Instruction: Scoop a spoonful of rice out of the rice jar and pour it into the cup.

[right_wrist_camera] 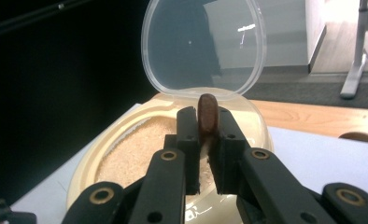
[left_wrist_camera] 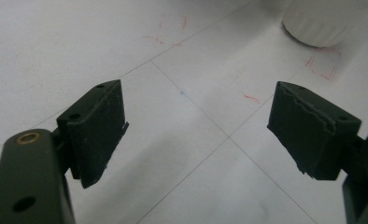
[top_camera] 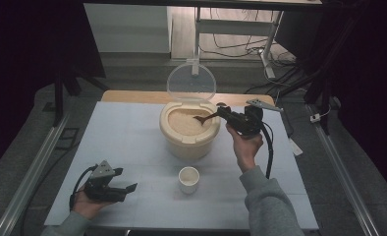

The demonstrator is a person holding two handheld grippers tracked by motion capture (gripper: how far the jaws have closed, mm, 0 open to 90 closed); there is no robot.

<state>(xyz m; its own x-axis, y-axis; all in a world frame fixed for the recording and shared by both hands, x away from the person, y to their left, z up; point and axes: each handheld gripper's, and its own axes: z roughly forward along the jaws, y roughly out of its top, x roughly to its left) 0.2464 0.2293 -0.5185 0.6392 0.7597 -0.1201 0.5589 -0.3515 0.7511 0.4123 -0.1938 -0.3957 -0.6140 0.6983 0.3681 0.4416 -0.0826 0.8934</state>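
Note:
A cream rice container [top_camera: 189, 140] stands at the table's middle back, its clear lid [top_camera: 191, 82] flipped up. It holds pale grain [top_camera: 181, 120]. My right gripper [top_camera: 227, 115] is shut on the handle of a brown wooden spoon [top_camera: 205, 118], whose bowl reaches over the grain. In the right gripper view the spoon handle [right_wrist_camera: 207, 114] sits clamped between the jaws, with the container [right_wrist_camera: 98, 149] and lid [right_wrist_camera: 203, 49] behind. A small white cup [top_camera: 189, 179] stands in front of the container. My left gripper [top_camera: 127, 189] rests open near the front left, nothing between its fingers [left_wrist_camera: 98, 126].
The white table top [top_camera: 127, 142] has a wooden strip [top_camera: 132, 96] along its back edge. The white cup's base [left_wrist_camera: 322, 23] appears at the top right of the left gripper view. Metal rails [top_camera: 29, 172] run along both sides of the table.

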